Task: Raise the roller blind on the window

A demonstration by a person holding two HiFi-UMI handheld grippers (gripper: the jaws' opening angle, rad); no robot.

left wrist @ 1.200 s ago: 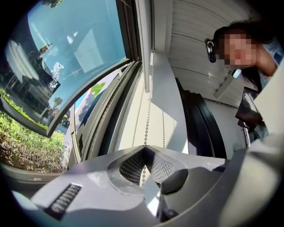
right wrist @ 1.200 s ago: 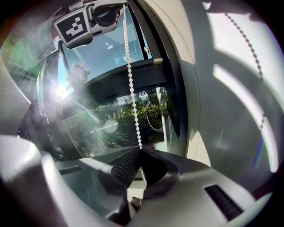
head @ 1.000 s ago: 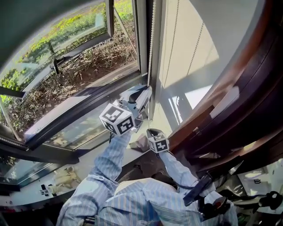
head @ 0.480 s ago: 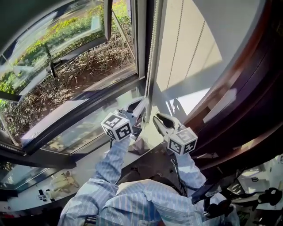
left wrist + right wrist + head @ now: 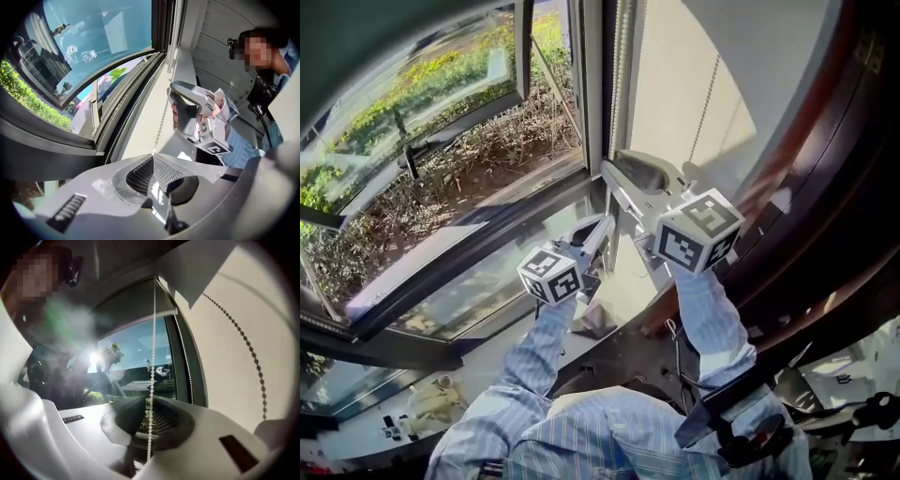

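Note:
A white bead chain [image 5: 622, 66] hangs along the window frame's right side. My left gripper [image 5: 605, 223] is low over the sill and shut on the chain [image 5: 161, 122], which rises taut from its closed tips [image 5: 152, 157]. My right gripper [image 5: 617, 169] is higher up the same chain. Its jaws stand apart with the chain [image 5: 153, 333] running between the pads [image 5: 164, 420], not pinched. The left gripper view shows the right gripper [image 5: 185, 108] above, jaws spread. The blind's roll is a dark band [image 5: 133, 303] across the window top.
A beige side wall [image 5: 703, 66] stands right of the window, with the chain's shadow on it. Dark wooden trim [image 5: 825, 187] curves on the far right. The window sill [image 5: 487, 272] lies under the left gripper. Outside are dry brush and green plants [image 5: 469, 141].
The right gripper has risen from beside my body to above the left gripper, around the chain. The left gripper has moved down a little, still shut on the chain.

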